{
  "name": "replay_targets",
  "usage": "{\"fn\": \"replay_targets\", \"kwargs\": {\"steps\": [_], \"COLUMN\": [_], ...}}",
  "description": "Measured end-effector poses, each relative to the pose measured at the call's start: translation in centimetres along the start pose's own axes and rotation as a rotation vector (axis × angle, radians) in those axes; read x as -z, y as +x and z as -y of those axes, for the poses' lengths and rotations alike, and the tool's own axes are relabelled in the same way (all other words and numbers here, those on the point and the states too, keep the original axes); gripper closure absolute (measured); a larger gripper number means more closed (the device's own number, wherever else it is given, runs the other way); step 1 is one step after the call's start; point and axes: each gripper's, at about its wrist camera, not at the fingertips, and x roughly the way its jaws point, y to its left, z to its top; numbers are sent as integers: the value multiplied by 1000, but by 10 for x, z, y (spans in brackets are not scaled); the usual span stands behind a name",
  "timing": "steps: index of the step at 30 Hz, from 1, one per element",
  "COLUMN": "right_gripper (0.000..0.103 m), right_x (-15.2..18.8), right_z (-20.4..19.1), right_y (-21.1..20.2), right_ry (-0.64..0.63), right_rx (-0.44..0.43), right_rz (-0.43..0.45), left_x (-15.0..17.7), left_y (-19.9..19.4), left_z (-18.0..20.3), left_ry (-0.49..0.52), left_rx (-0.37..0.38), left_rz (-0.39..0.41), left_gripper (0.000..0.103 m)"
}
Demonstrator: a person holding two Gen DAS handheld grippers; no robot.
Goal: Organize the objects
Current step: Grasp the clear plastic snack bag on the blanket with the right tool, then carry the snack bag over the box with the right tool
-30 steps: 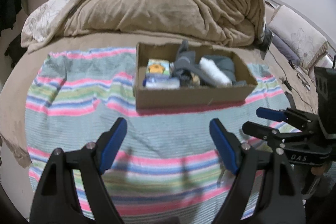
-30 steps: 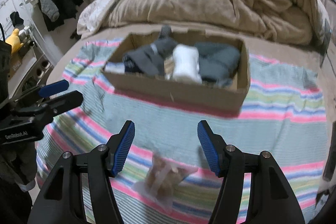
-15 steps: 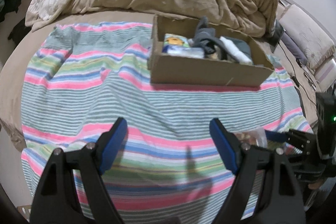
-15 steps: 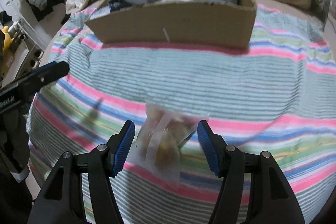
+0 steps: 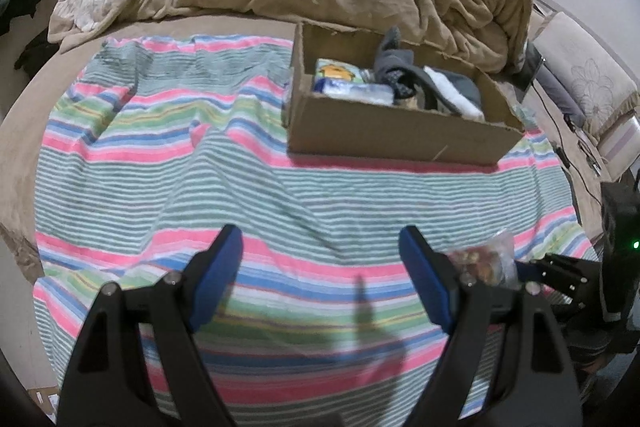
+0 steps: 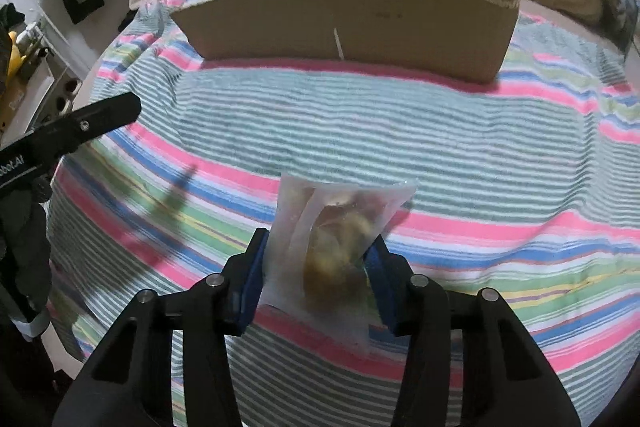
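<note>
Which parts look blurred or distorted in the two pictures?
Left wrist view: fisheye bends the bed edge, the cardboard box is slightly soft. Right wrist view: the plastic bag in the right gripper and the striped blanket are motion-blurred.

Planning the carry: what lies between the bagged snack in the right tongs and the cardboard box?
Only striped blanket lies between the snack bag and the cardboard box, per the right wrist view.

White lettering "obot.AI", cut off at the edge, stands on the left gripper [image 6: 76, 131].
</note>
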Motion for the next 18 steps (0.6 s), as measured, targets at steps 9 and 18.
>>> {"fn": "replay_targets", "kwargs": {"steps": [9,18], "right_gripper": [54,53], "right_x": [-23,-46], "right_z": [2,18], "right_y": [-39,-62], "right_ry": [-23,-10], "right_rx": [67,110], "right_rz": [122,214], "left_x": [-19,-40], "left_y": [-12,-17], "left_z": [10,24], "left_ry": [24,55], "left_rx": [12,16], "left_rz": [51,87], "left_gripper": [21,21]}}
